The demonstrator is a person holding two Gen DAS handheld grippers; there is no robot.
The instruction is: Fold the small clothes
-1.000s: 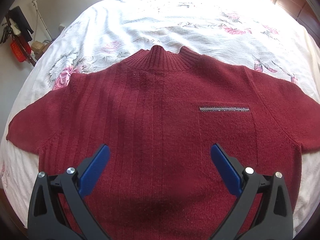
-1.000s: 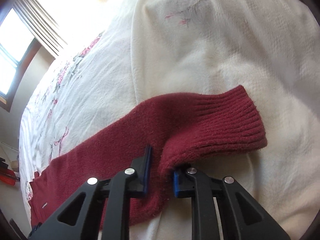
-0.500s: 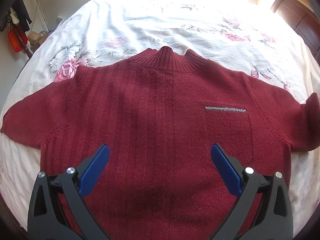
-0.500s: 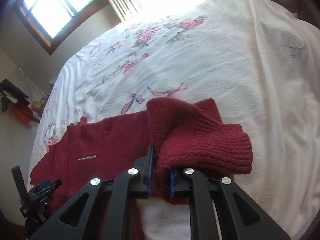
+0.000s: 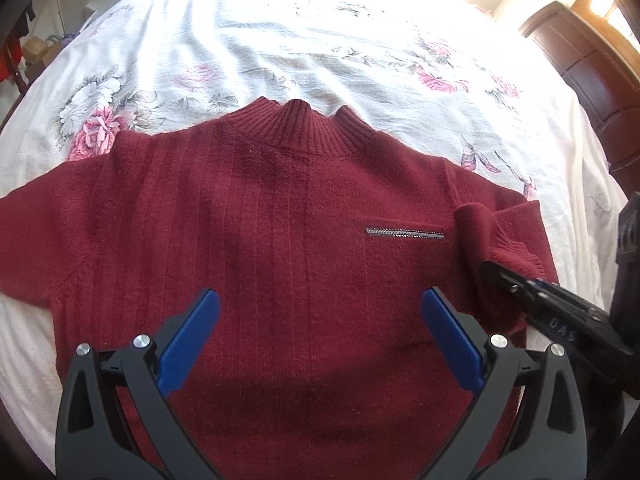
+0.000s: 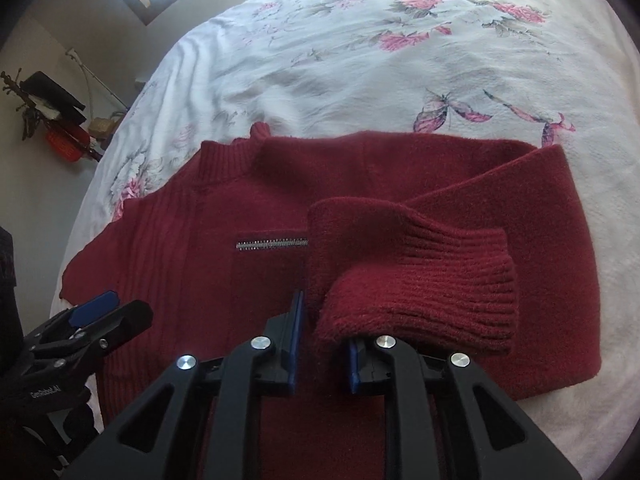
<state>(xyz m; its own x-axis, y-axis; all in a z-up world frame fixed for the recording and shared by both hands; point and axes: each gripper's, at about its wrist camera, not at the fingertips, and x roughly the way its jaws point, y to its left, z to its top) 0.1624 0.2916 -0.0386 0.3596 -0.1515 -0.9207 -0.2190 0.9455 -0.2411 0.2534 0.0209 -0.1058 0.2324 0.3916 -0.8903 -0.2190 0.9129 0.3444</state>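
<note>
The right gripper (image 6: 322,344), clamped on the dark red knitted sweater's (image 5: 248,248) ribbed cuff (image 6: 432,280), holds the sleeve pointing inward across the chest, while the wide-open left gripper (image 5: 320,334) hovers over the hem.

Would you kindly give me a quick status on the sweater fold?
Right tongs shut on sleeve cuff, folded over sweater. Left tongs open above hem. Nothing obstructing.

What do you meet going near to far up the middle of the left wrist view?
Open left hand-held gripper → dark red knitted sweater → its ribbed collar → white floral bedspread.
</note>
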